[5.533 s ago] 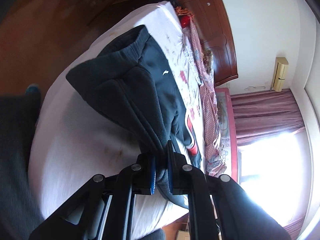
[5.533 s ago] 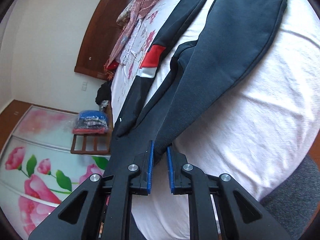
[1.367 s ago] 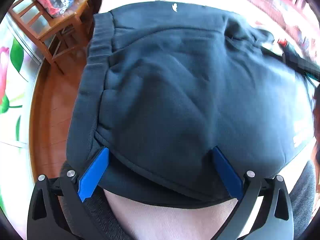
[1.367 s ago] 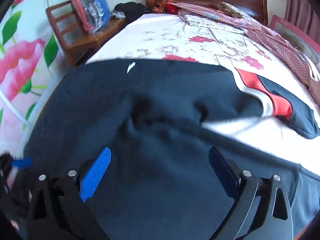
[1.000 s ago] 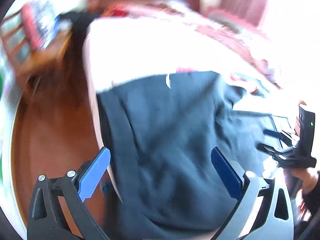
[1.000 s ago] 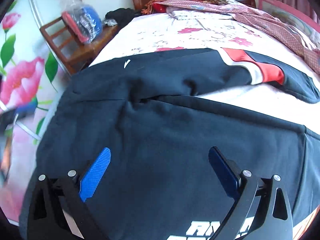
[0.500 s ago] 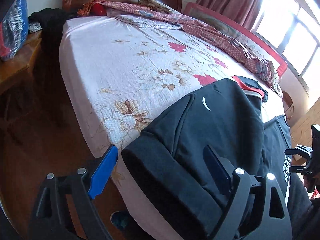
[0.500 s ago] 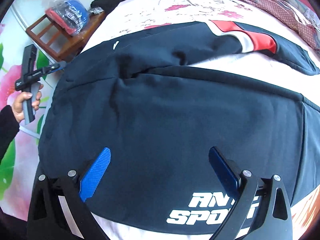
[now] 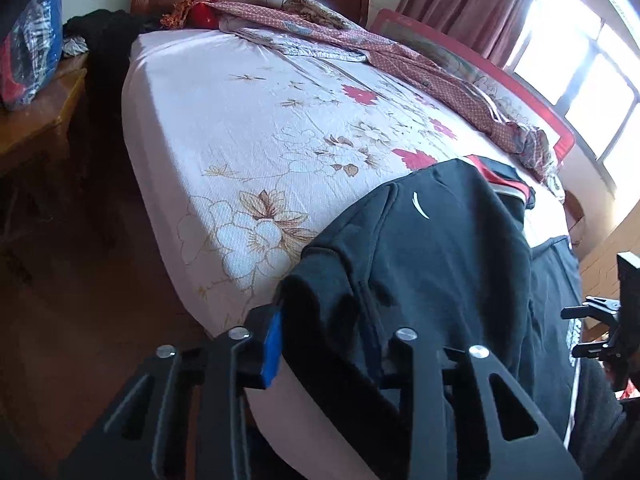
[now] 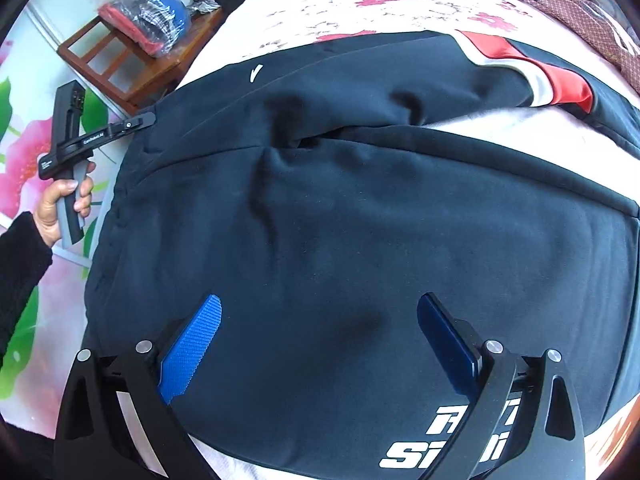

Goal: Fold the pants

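A clear plastic bag (image 10: pixel 148 20) sat on the wooden chair (image 10: pixel 132 64) beside the bed, and it held folded clothes in blue, red and plaid. In the left wrist view the same bag (image 9: pixel 30 52) showed at the far left edge.

The dark pants (image 10: pixel 360 220) lay spread across the near end of the bed (image 9: pixel 248 120), over its pale flowered sheet, with white lettering at the near hem and a small white logo near the waistband. One leg with a red and white panel (image 10: pixel 544 80) stretched away toward the far side of the bed. In the left wrist view the pants (image 9: pixel 440 264) bunched up at the corner of the mattress, hanging a little over its edge.

The left gripper (image 9: pixel 332 340) was closing, its jaws nearly together, and a thick fold of the pants' edge sat pinched between the blue pad and the other finger. From the right wrist view the left gripper (image 10: pixel 150 120) reached the corner of the pants, with the person's hand (image 10: pixel 60 204) wrapped round its grey handle.

The right gripper (image 10: pixel 320 344) stood with its jaws wide apart above the middle of the pants, and whether its pads touched the cloth could not be told
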The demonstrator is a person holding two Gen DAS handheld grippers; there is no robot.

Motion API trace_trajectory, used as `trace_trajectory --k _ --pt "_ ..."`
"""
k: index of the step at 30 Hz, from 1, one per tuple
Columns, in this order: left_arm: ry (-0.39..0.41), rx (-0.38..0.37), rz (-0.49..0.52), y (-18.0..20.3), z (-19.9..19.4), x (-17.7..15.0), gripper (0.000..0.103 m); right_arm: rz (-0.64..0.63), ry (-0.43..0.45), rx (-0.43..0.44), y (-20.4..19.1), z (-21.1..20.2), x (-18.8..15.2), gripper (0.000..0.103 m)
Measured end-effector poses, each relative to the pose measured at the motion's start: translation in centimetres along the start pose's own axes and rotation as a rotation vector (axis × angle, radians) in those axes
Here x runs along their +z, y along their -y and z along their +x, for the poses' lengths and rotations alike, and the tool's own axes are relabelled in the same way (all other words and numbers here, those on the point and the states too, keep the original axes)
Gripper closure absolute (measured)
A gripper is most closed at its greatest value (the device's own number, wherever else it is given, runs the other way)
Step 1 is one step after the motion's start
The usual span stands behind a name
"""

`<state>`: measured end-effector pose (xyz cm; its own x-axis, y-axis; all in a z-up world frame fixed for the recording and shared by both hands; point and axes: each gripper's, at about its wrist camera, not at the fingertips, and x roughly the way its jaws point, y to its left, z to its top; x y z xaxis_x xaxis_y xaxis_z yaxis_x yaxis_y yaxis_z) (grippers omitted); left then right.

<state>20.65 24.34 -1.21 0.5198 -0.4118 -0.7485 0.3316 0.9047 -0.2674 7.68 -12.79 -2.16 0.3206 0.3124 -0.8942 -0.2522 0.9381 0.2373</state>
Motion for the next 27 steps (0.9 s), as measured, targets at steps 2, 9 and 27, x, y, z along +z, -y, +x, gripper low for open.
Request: trace_trajectory --k 2,9,27 --pt "-0.002 0.034 -0.003 0.5 -0.4 0.1 0.086 0.012 0.005 0.003 0.5 -0.3 0.3 0.005" --pt "0.249 0.009 -0.139 4.8 -7.0 0.5 0.094 0.205 0.103 0.053 7.6 -4.3 6.4 0.005" --pt "0.366 -0.276 -0.094 13.3 -14.9 -4.6 0.094 0.844 -0.022 0.111 23.6 5.1 24.7 0.027"
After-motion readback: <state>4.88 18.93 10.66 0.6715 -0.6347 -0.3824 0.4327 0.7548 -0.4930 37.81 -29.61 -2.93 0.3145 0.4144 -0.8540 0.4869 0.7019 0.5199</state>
